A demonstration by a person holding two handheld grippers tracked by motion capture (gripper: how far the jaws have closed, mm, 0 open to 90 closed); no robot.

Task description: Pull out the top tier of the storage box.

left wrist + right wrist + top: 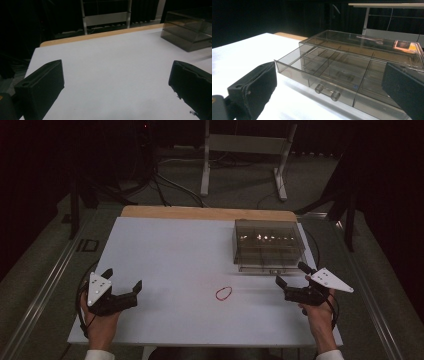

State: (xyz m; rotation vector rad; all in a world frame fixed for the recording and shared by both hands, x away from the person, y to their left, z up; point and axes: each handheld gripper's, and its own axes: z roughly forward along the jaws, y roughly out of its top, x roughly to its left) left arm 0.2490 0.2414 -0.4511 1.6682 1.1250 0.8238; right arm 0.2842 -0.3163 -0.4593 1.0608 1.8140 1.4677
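A smoky clear plastic drawer box (pixel 268 244) stands at the table's back right, its lower drawer (pixel 329 75) pulled partly out, with dividers inside and a clear bar handle (pixel 327 92). A small red rubber band (pixel 223 293) lies on the white tabletop in front of it. My right gripper (pixel 292 277) hovers open just in front of the drawer, jaws spread wide and empty. At the near left corner my left gripper (pixel 122 279) is held open too, nothing between its jaws, pointing across the bare table (pixel 112 65) with the drawer box (pixel 190 32) far off.
The white sheet covers a wooden table (pixel 200 212) with its back edge exposed. Behind it stands a white metal frame (pixel 245 155) on the dark floor, with cables and dark stands to the left. Floor rails run along both sides.
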